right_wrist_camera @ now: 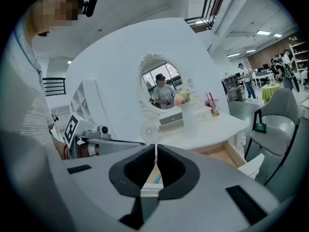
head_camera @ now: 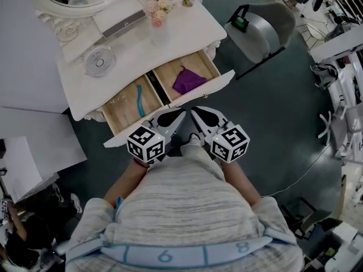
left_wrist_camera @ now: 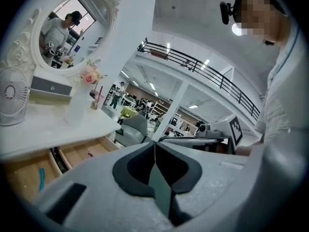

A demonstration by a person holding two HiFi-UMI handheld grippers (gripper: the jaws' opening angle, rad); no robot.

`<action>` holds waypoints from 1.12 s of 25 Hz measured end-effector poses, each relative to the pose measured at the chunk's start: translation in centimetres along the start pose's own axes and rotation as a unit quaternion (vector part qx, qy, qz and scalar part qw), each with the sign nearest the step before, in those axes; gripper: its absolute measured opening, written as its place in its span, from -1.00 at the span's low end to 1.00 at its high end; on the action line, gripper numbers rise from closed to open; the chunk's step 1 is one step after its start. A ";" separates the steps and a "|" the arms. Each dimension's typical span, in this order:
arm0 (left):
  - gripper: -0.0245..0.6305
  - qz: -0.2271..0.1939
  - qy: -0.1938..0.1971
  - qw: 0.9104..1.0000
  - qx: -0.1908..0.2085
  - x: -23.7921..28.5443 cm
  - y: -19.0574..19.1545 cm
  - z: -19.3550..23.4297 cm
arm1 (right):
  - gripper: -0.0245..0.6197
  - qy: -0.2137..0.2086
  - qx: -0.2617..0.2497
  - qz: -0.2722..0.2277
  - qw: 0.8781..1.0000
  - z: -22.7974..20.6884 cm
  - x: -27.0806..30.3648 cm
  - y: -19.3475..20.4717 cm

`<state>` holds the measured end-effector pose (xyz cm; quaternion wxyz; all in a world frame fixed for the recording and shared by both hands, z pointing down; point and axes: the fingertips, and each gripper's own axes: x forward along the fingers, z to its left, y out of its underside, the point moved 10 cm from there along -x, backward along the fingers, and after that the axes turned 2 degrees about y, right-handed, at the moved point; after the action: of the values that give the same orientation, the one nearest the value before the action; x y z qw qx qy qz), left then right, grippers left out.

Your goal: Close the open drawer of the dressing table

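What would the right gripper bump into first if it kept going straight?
Probably the white front of the open drawer, just ahead of the shut right gripper, though depth is hard to judge.

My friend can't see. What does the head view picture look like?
Seen from above, a white dressing table has its wooden drawer pulled open, with a purple cloth and a thin teal stick inside. The left gripper and right gripper, both shut, point at its front.

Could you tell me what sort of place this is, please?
Probably a large open lab or workshop hall with a mock bedroom corner: a white dressing table with an oval mirror, a railed mezzanine overhead, and a grey chair nearby.
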<state>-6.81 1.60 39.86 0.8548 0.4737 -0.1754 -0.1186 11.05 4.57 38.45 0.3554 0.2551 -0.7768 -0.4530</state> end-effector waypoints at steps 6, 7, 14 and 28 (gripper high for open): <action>-0.87 -0.013 -0.040 0.999 -0.004 3.7 0.1 0.7 | -0.89 -0.027 -0.023 0.026 0.999 -4.4 -0.1 -0.3; -0.86 -0.014 -0.047 0.999 -0.004 4.1 0.1 0.8 | -0.89 -0.031 -0.025 0.028 0.999 -5.0 0.0 -0.3; -0.86 -0.004 -0.071 0.997 -0.007 6.3 1.4 1.3 | -0.89 -0.047 -0.039 0.048 0.997 -8.1 0.6 0.9; -0.86 0.029 -0.096 0.994 -0.031 8.3 4.4 3.1 | -0.87 -0.017 -0.030 0.087 0.996 -13.2 1.6 4.9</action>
<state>-0.36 -1.49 46.70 0.8513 0.4284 -0.2664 -0.1443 20.00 -1.24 47.79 0.3878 0.1682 -0.7880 -0.4477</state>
